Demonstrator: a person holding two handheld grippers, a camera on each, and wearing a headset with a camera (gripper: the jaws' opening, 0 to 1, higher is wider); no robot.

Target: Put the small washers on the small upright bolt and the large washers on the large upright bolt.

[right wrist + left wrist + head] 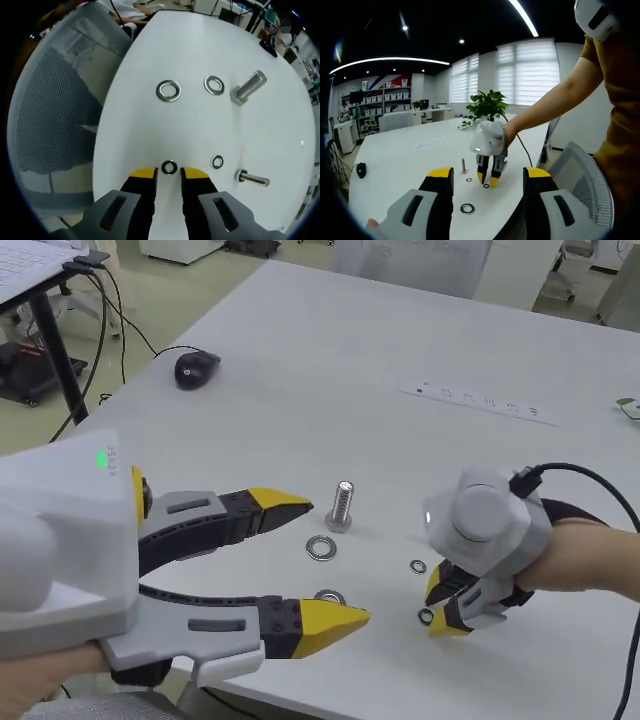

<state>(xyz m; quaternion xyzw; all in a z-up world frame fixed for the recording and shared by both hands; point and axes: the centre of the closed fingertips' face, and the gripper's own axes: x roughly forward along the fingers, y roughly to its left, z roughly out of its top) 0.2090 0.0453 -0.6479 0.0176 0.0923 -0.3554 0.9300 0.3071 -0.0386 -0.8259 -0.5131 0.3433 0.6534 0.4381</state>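
The large bolt (342,505) (248,87) stands upright mid-table with two large washers (321,547) (328,596) (168,90) (214,85) lying flat beside it. The small bolt (252,178) stands near a small washer (217,161) (418,566). My right gripper (169,172) (437,618) (486,181) points down at the table, its jaws narrowly open, and another small washer (169,167) (426,616) lies flat just off its tips. My left gripper (339,561) (488,175) is held wide open and empty, level above the large washers.
A computer mouse (196,367) and a white power strip (478,400) lie farther back on the white table (300,390). The table's near edge runs just under my left gripper, with a mesh chair (55,115) below it. A potted plant (485,106) stands at the far end.
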